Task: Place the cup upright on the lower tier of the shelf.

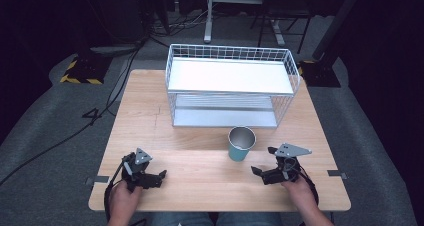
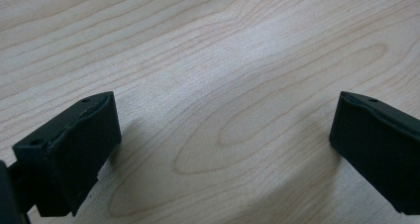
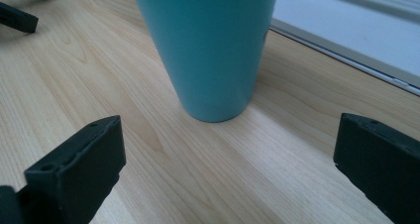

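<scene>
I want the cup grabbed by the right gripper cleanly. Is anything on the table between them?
Nothing visible: bare wooden table lies between the open right gripper and the teal cup, upright just ahead.

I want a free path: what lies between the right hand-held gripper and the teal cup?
Bare wood of the table, as the right gripper view shows: the right hand-held gripper stands open and the teal cup is just ahead.

The left gripper [image 1: 161, 176] and the right gripper [image 1: 256, 171] are both looking black and chunky. Each is wearing a flat grey plate with three corners on top. The jaws are showing as thick black blocks with small round holes. A black cable is trailing from each.
</scene>
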`<action>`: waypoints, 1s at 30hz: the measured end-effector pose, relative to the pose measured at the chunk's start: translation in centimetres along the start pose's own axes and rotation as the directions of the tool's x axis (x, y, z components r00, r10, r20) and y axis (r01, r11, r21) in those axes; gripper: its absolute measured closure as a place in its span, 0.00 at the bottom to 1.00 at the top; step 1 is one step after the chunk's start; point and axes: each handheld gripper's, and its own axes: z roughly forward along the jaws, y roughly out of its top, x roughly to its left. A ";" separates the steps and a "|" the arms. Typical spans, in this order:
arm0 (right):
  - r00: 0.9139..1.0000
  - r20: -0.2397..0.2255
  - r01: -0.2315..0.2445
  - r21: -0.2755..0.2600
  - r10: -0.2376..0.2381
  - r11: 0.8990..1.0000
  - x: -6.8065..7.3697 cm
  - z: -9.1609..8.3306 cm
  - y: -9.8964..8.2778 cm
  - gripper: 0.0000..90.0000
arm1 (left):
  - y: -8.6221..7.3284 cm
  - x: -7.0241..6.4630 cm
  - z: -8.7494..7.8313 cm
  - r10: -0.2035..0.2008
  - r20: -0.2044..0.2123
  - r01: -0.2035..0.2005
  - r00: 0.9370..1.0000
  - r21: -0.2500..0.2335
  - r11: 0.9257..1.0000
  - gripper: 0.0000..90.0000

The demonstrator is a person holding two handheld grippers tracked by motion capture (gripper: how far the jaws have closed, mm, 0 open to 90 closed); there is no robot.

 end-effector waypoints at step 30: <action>0.992 0.105 0.064 0.017 -0.066 0.998 2.7 6.0 2.1 0.14 | 0.0 0.0 0.0 0.002 0.003 -0.002 1.000 0.002 1.000 0.00</action>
